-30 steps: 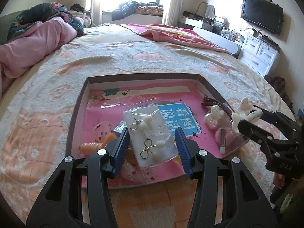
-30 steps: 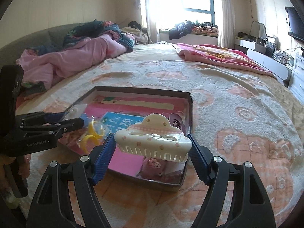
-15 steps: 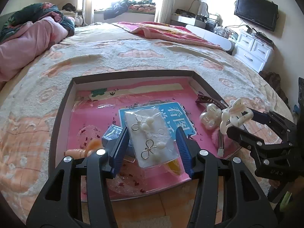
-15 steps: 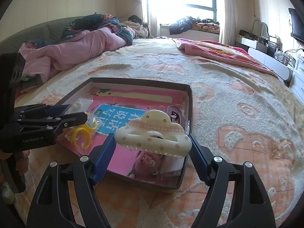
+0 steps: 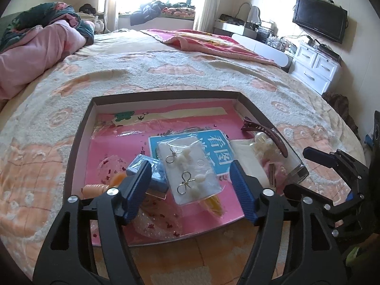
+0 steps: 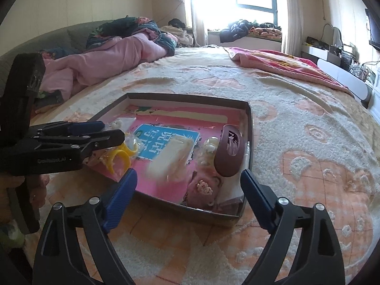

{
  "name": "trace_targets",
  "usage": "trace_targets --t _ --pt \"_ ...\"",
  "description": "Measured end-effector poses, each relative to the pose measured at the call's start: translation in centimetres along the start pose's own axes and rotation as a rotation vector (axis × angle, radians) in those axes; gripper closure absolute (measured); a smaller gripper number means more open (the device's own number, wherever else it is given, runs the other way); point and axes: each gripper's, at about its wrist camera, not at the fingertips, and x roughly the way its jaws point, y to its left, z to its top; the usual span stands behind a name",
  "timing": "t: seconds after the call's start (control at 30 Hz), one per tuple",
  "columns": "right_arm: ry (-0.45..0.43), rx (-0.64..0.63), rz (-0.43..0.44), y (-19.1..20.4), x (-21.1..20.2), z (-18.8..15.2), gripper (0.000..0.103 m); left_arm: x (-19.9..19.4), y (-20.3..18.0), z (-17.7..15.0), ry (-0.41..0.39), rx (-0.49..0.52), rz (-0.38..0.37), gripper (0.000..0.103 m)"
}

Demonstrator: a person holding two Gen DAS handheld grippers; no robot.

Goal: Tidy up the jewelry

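Left wrist view showed my left gripper [image 5: 191, 188] with its jaws spread; they had just been opening, and the clear bag of earrings [image 5: 190, 169] lay loose between them on the pink floor of the box [image 5: 78, 142], near its front edge and not pressed by the pads. Beside the bag lay a small blue packet [image 5: 152, 169] and, toward the box's right edge, a dark red hair clip [image 5: 266, 130]. My right gripper [image 6: 188, 191] had also just been opening and stood wide with nothing between its pads. The cream cloud-shaped claw clip [image 6: 169, 158] was blurred above the box's floor, beside the dark clip. The box rested on the bed [image 6: 308, 142].
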Motion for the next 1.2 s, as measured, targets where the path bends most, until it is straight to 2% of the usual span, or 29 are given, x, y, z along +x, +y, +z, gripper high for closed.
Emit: trace_targets --t 0.07,0.4,0.47,0.67,1.2 --pt "-0.013 0.008 -0.010 -0.2 -0.6 -0.1 0.015 -0.5 0.0 0.0 -0.011 -0.010 0.003 0.033" --pt "-0.127 0.025 -0.097 -0.5 -4.5 -0.7 0.008 -4.7 -0.1 -0.6 -0.111 -0.049 0.038 0.012" --pt "-0.145 0.039 -0.104 -0.5 -5.3 -0.9 0.007 -5.9 -0.3 -1.0 -0.144 -0.051 0.056 0.012" --pt "-0.178 0.081 -0.108 -0.7 -7.2 -1.6 0.007 -8.3 -0.4 -2.3 -0.177 -0.060 0.089 0.011" --pt "-0.212 0.092 -0.116 1.3 -10.3 -4.4 0.007 -12.3 -1.4 -7.0 -0.212 -0.068 0.169 0.011"
